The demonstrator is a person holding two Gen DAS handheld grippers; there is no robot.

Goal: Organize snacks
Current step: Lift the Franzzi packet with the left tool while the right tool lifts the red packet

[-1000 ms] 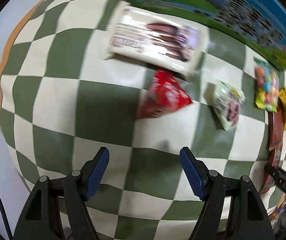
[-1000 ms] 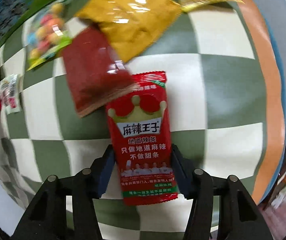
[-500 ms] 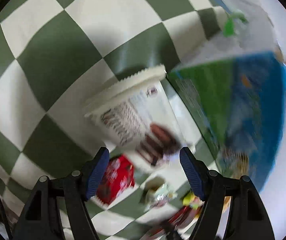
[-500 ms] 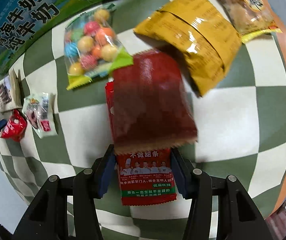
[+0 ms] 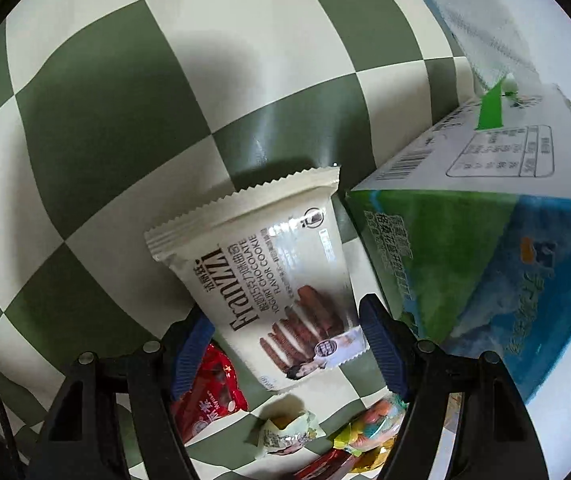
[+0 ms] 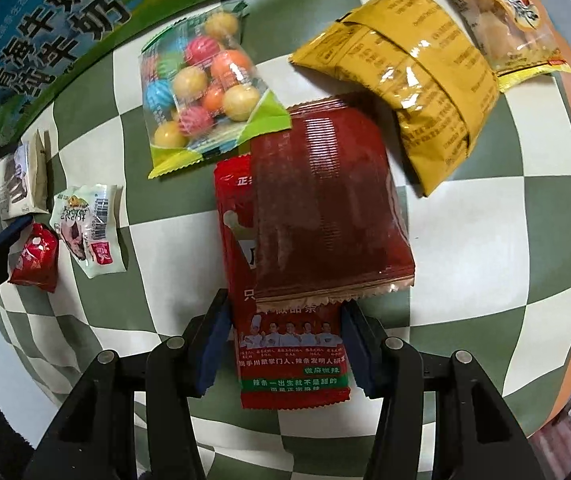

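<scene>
My left gripper (image 5: pixel 285 346) is open, its blue pads either side of the near end of a white Franzzi chocolate cookie pack (image 5: pixel 273 280) lying on the checkered cloth; I cannot tell if they touch it. My right gripper (image 6: pixel 283 346) is shut on a red spicy-strip packet (image 6: pixel 291 354), whose far end lies under a dark red packet (image 6: pixel 325 208). The cookie pack also shows far left in the right wrist view (image 6: pixel 15 180).
A green-blue milk carton (image 5: pixel 485 280) stands right of the cookie pack. A small red snack (image 5: pixel 211 392), a pale green snack (image 5: pixel 285 434), a bag of coloured balls (image 6: pixel 205 92), a yellow bag (image 6: pixel 413 68) and a clear yellow-edged bag (image 6: pixel 505 12) lie around.
My left gripper swung and moved in on the cookie pack, now between its pads. My right gripper pushed the red packet forward under the dark red packet.
</scene>
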